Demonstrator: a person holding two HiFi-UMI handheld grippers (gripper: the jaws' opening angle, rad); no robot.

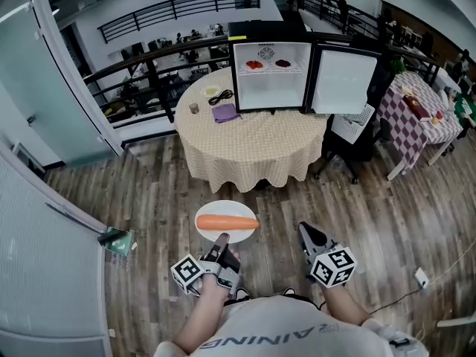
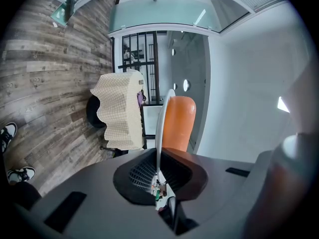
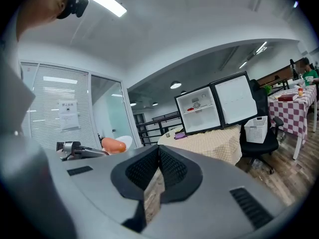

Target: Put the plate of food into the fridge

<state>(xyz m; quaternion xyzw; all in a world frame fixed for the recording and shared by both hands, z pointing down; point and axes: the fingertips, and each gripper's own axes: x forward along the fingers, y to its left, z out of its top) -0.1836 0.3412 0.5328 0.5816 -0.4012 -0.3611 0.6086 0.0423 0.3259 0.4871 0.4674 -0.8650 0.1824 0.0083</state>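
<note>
Pinching the plate (image 1: 223, 207) by its near rim alone, low in the middle of the head view, with the left tool (image 1: 222, 241) clamped almost shut on that thin edge. Leaves the whole dish hanging out ahead of the jaws, so could sag or twist free under its own load. Carries a carrot (image 1: 227, 222) lying loose across the top; probably rolls off onto the wooden floor (image 1: 149, 192) with any tilt or jolt. Holds the right tool (image 1: 307, 233), at lower right, closed on nothing and apart from the dish, so offers no second support if the pinch slips. Stands well short of the round, cloth-covered surface (image 1: 253, 143) at frame centre; means a walk, with each step a chance to rock the load. Faces, at upper middle, the small fridge (image 1: 271, 76) set on that surface, its door (image 1: 343, 82) swung open to the right. Could knock the far rim against the frame or shelf on the way in; upper shelf already bears two small food items (image 1: 254, 64).

Looks white, round and shallow, thin at the rim and smooth, so likely slippery between the pads. Shows the carrot as a thick, blunt, orange length reaching almost rim to rim, left to right.
</note>
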